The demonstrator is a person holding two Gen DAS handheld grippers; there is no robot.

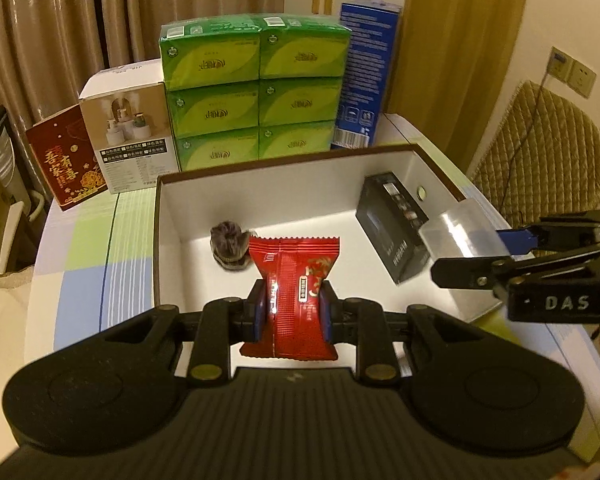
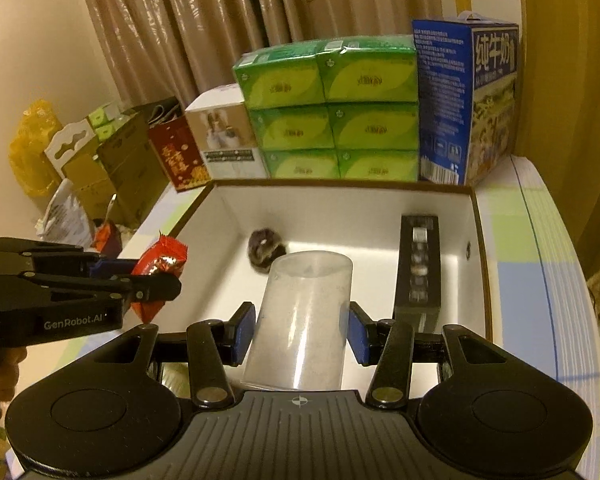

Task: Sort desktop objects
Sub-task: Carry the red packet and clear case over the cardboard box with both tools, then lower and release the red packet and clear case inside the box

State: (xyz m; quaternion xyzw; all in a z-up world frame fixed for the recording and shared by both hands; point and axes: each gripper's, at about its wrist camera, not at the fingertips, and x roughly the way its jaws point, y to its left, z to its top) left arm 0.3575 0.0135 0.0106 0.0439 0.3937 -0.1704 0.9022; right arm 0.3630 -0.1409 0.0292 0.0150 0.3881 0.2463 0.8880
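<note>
Left wrist view: one open box [image 1: 440, 160] holding two items; left gripper [image 1: 294, 312] clamped on one red packet [image 1: 296, 280]; right gripper [image 2: 302, 332] clamped on one clear cup [image 2: 304, 320]; six green tissue packs [image 1: 256, 92] behind.

Both grippers are built of matte black plastic, with ribbed grey housing flanked by round black discs. Brass-coloured rivets are set into the linkage arms, and blue pads line the jaws. White lettering is printed on the left gripper [image 2: 156, 280] and the right gripper [image 1: 466, 246].
</note>
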